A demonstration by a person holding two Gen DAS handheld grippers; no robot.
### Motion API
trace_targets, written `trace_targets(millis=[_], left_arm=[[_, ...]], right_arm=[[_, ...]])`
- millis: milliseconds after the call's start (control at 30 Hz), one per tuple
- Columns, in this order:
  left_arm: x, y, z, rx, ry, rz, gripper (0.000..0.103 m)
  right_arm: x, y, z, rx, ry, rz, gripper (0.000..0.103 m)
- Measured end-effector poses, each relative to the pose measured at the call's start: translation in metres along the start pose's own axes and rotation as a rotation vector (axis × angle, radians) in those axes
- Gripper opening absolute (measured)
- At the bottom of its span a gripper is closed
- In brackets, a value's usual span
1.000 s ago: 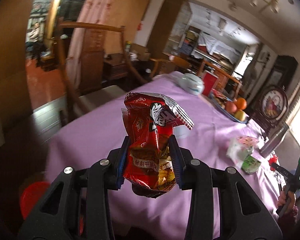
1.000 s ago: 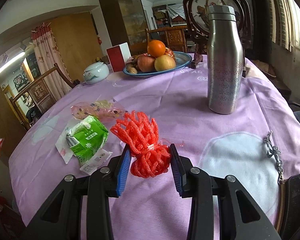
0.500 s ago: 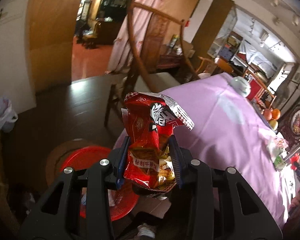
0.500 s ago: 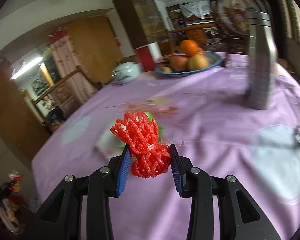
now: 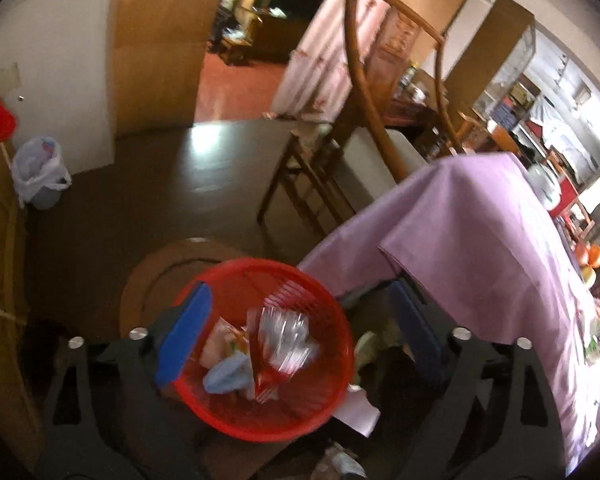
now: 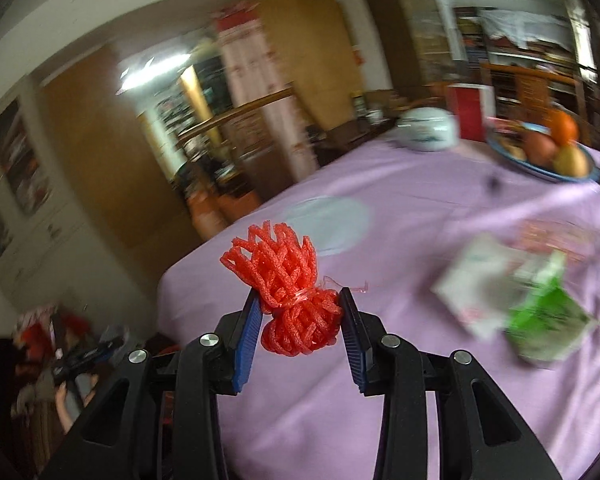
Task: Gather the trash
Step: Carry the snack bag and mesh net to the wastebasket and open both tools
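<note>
The left gripper (image 5: 296,328) has its fingers wide apart above the red basket (image 5: 324,412) at lower centre. The right gripper (image 6: 300,332) holds the red foam net (image 6: 288,288) between narrow fingers, above the purple tablecloth (image 6: 420,208).

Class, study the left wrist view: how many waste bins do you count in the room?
2. A red mesh basket holding trash sits beneath the open left tool, beside the purple-clothed table. A bag-lined bin stands by the far wall. Others may be hidden.
</note>
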State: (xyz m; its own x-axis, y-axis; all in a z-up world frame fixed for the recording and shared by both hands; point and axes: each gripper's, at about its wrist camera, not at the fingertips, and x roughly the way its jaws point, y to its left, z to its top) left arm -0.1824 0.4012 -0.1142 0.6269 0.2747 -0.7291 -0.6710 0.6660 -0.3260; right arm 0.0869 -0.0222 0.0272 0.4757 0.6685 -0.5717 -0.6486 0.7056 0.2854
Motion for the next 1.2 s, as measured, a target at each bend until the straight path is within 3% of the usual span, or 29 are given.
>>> trace_targets(millis=[200, 400, 533, 633, 867, 1200], left_arm=[[-0.011, 0.03, 0.007, -0.026, -0.09, 0.131, 0.096], [-0.004, 0.07, 0.011, -0.153, -0.082, 0.066, 0.096], [0.001, 0.091, 0.012, -0.2, -0.074, 0.062, 0.096], [0.006, 0.102, 0.012, -0.233, -0.065, 0.056, 0.096], [0.005, 0.113, 0.011, -0.252, -0.066, 0.062, 0.096], [-0.002, 0.091, 0.012, -0.198, -0.083, 0.058, 0.096]], right_arm=[[0.058, 0.102, -0.01, -0.15, 0.139, 0.166, 0.039], [0.111, 0.188, -0.038, -0.272, 0.299, 0.283, 0.039], [0.137, 0.236, -0.055, -0.322, 0.379, 0.353, 0.042], [0.157, 0.261, -0.067, -0.37, 0.417, 0.376, 0.057], [0.175, 0.272, -0.075, -0.394, 0.444, 0.35, 0.063], [0.16, 0.23, -0.056, -0.322, 0.384, 0.297, 0.064]])
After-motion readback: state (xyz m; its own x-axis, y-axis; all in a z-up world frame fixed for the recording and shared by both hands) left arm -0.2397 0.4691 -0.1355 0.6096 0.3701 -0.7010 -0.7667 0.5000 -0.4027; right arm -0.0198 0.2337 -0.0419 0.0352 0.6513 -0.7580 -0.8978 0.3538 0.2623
